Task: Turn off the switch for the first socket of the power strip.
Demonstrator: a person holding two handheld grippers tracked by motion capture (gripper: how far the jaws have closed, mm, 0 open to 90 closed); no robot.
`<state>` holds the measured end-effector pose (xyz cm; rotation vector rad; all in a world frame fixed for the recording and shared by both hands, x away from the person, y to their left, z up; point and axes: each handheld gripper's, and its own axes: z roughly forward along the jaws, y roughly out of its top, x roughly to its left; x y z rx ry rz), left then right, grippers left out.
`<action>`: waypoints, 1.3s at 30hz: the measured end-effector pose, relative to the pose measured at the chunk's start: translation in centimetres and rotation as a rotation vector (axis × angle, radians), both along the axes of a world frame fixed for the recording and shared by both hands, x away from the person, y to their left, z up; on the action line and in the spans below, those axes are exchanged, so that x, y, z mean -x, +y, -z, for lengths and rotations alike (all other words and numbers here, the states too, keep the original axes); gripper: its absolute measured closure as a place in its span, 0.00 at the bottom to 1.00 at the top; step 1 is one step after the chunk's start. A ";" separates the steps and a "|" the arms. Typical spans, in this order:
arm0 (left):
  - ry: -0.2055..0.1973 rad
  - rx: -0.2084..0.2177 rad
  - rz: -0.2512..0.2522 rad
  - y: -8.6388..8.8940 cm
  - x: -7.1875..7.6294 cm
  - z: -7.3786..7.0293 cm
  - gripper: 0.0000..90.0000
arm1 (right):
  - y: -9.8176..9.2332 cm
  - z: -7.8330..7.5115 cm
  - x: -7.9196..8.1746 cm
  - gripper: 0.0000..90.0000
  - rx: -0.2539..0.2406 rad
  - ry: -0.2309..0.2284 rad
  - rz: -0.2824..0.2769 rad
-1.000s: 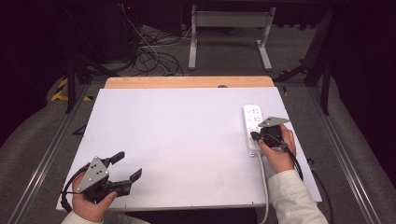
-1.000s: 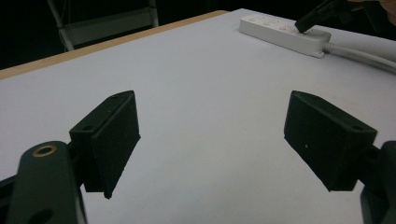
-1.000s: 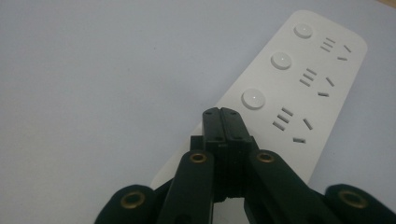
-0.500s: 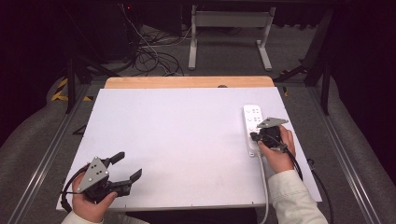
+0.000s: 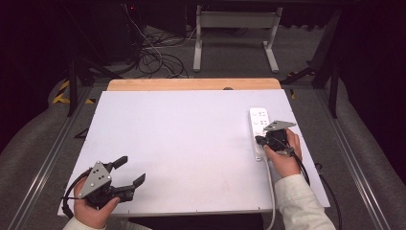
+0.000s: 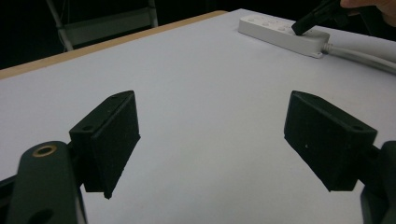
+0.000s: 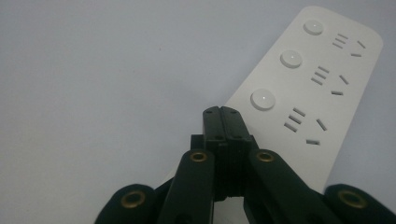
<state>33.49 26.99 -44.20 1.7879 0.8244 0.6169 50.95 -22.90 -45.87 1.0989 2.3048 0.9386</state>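
Right gripper (image 5: 260, 140): black jaws pressed flat together, nothing pinched between them. In the right gripper view the closed tips (image 7: 222, 113) sit over the near end of the white plastic power strip (image 7: 313, 88), just short of the nearest round white button (image 7: 262, 99). My read: the jaws are closed to make one blunt poker for pushing a switch. A spread claw would straddle the button instead of pressing it.

Whether the tips touch the strip casing I can't tell; the left gripper view shows the black tip down at the strip's top face (image 6: 302, 27), at or right above it.

The strip lies flat near the right edge of the white tabletop (image 5: 191, 143), long axis running away from the person, with its grey cable (image 5: 271, 191) trailing back toward the person. It has three buttons in a row, each beside a socket group.

Left gripper (image 5: 128, 171): jaws spread wide, empty, parked over the near-left corner of the table, well apart from the strip. It looks idle, since a one-handed press needs no brace.
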 end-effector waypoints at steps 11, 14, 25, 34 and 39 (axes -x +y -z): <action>-0.001 -0.002 0.000 0.1 0.1 -0.1 0.20 | -0.3 0.2 0.1 1.00 -0.028 -0.004 0.002; -0.003 0.000 -0.001 0.1 0.1 -0.1 0.20 | -0.4 0.3 0.1 1.00 -0.029 -0.003 0.006; -0.003 -0.005 0.001 0.1 0.0 0.0 0.20 | -0.2 -0.1 0.6 1.00 -0.028 -0.050 -0.017; -0.003 -0.005 0.000 0.1 0.0 0.0 0.20 | -0.4 -3.0 2.1 1.00 -0.110 -0.137 -0.042; 0.000 -0.001 -0.003 0.2 -0.1 0.0 0.20 | -0.4 -3.4 2.3 1.00 -0.117 -0.145 -0.050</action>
